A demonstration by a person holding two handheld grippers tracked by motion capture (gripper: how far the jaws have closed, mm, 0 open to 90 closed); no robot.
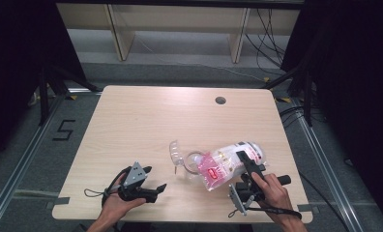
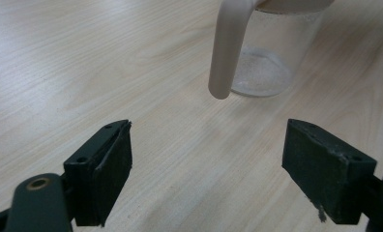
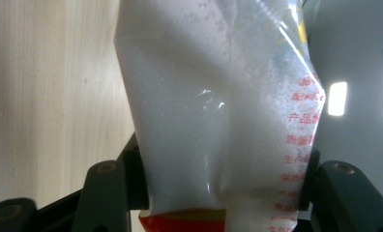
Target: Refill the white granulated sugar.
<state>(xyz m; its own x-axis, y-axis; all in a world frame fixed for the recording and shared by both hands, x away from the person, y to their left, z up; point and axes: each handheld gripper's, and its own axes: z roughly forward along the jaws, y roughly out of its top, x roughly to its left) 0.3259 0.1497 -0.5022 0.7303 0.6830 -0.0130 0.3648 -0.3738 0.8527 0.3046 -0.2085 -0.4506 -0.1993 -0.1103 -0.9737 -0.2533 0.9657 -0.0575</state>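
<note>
A clear plastic bag of white powder with red print [image 1: 223, 165] [image 3: 204, 111] lies tilted over the table's front right. Its left end reaches a clear jug [image 1: 193, 163] [image 2: 269, 58]. My right gripper [image 1: 251, 166] [image 3: 218, 186] is shut on the bag, one pad pressing on each side. The jug stands on the wood and has a beige handle [image 2: 228, 48]. Left of it, near the front edge, my left gripper [image 1: 155, 178] [image 2: 206, 169] is open with nothing between its jaws, pointing at the jug from a short way off.
A clear curved plastic piece [image 1: 175, 149] stands just left of the jug. The wooden table [image 1: 131, 121] has a round cable hole [image 1: 220, 100] at the back right. Wooden shelf legs and cables are on the floor behind it, with dark curtains on both sides.
</note>
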